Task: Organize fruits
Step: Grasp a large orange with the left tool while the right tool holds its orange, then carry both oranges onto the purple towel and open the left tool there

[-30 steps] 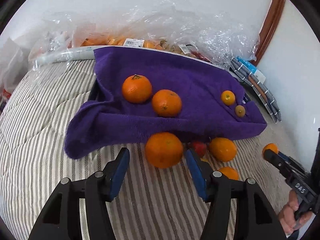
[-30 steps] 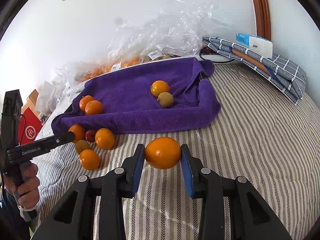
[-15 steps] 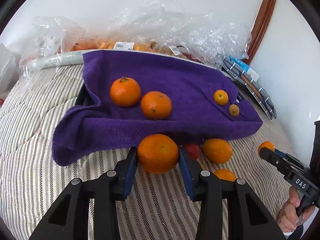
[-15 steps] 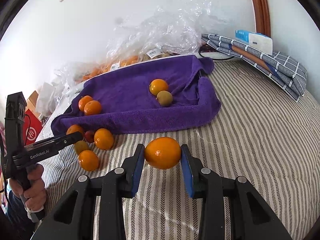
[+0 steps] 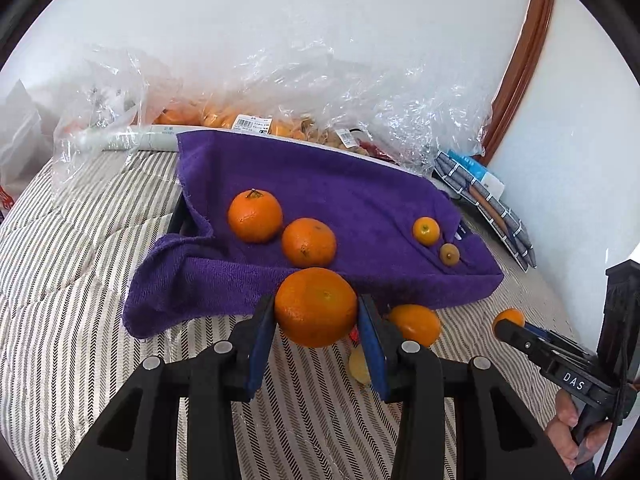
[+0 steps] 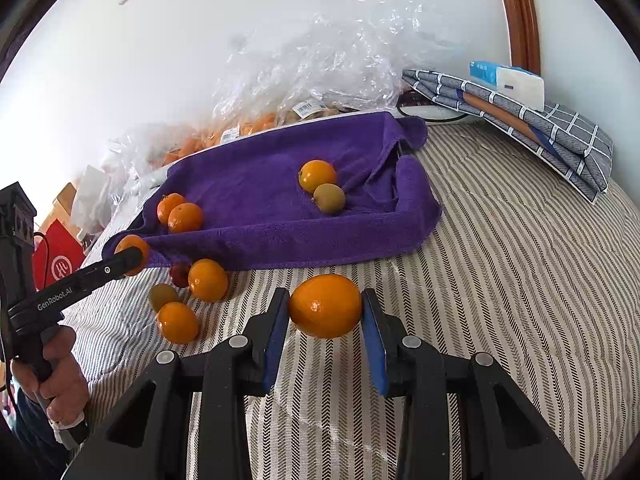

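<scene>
My left gripper (image 5: 316,312) is shut on a large orange (image 5: 315,306), held just in front of the purple towel-lined tray (image 5: 360,196). Two oranges (image 5: 255,216) lie at the tray's left; a small orange fruit (image 5: 426,231) and a brownish one (image 5: 449,254) lie at its right. My right gripper (image 6: 325,308) is shut on a smooth orange fruit (image 6: 325,306), above the striped bedcover in front of the tray (image 6: 256,188). Several loose fruits (image 6: 207,279) lie on the cover by the tray's front left corner. The left gripper also shows in the right wrist view (image 6: 128,258).
Clear plastic bags of fruit (image 5: 280,92) lie behind the tray against the wall. A folded checked cloth with a blue-white packet (image 6: 520,112) lies at the far right. A red bag (image 6: 56,264) stands at the left. The striped cover (image 6: 520,280) stretches to the right.
My left gripper closed on the large orange and lifted it toward the tray's front edge. The right gripper kept its fruit and barely moved.
</scene>
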Demonstrator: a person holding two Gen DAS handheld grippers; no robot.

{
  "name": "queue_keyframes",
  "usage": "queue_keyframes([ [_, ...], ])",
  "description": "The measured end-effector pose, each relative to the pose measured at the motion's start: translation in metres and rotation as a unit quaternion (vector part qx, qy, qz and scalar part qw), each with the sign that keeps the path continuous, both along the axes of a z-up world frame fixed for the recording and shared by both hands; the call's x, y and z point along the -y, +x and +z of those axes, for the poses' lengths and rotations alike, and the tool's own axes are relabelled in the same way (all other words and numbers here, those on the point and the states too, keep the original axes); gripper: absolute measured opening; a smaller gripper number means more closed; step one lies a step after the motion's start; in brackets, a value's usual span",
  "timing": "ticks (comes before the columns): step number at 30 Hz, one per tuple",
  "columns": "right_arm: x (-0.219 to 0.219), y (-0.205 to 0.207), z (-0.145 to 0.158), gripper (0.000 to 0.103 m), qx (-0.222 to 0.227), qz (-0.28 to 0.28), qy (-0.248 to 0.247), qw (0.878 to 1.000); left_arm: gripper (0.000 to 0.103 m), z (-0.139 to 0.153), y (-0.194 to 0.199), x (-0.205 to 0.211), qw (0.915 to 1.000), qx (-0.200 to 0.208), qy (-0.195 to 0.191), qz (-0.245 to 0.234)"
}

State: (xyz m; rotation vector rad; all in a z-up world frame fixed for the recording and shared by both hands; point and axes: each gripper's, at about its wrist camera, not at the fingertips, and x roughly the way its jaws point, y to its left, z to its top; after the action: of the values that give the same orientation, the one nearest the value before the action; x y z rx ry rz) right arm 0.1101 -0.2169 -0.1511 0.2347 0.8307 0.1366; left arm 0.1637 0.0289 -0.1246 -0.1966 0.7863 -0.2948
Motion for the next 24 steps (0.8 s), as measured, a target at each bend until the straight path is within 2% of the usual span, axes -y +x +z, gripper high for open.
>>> queue_keyframes([
  [18, 0.009, -0.002, 0.002, 0.036, 0.008, -0.023, 0.024, 0.999, 0.039, 0.013, -0.009, -0.01, 0.9992, 0.03, -0.02, 0.02],
  [24, 0.013, -0.002, 0.002, 0.036, 0.01, -0.032, 0.025, 0.999, 0.039, 0.016, -0.012, -0.008, 0.9988, 0.04, -0.013, 0.024],
])
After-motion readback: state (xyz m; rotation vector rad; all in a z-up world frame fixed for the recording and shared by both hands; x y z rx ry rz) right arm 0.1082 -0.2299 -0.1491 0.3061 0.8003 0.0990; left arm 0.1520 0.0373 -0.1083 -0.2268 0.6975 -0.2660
